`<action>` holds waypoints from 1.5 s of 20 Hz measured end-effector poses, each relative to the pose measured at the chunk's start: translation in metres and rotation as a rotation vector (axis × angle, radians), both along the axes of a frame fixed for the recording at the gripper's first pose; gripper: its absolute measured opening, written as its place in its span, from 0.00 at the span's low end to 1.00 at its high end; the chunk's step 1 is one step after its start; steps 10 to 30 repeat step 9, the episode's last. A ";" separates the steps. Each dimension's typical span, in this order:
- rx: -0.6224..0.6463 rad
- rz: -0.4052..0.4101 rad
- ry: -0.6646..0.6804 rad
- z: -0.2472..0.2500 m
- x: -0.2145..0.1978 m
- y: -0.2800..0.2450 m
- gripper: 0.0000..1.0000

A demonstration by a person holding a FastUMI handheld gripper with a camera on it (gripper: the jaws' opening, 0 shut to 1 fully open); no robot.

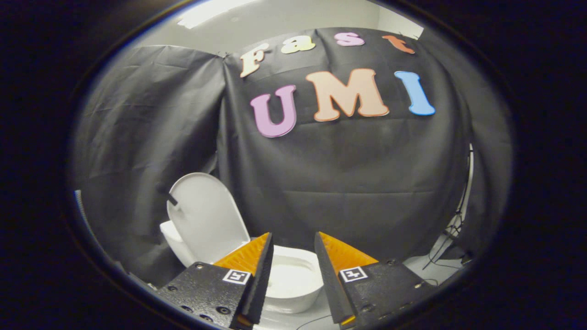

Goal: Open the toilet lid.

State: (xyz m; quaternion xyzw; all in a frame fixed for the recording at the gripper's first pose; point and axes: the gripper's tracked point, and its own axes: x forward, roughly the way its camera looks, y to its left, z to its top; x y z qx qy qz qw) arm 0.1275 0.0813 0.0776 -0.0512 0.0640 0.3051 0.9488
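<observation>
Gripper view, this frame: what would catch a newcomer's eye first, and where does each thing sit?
The white toilet lid stands out most: it is already raised, upright against the black cloth wall, above and behind the open bowl. The gripper comes next, its two fingers apart with nothing between them, and the bowl shows through the gap just beyond them. A stand with trailing cables sits off by the wall past the other finger.

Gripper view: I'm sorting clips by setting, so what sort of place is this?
Likely a staged recording booth, not a real bathroom: a white toilet with its lid raised stands against black cloth walls. The hand-held gripper is open, holding nothing.
</observation>
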 end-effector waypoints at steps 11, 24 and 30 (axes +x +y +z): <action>-0.025 -0.070 0.038 -0.041 0.020 -0.128 0.56; -0.025 -0.070 0.038 -0.041 0.020 -0.128 0.56; -0.025 -0.070 0.038 -0.041 0.020 -0.128 0.56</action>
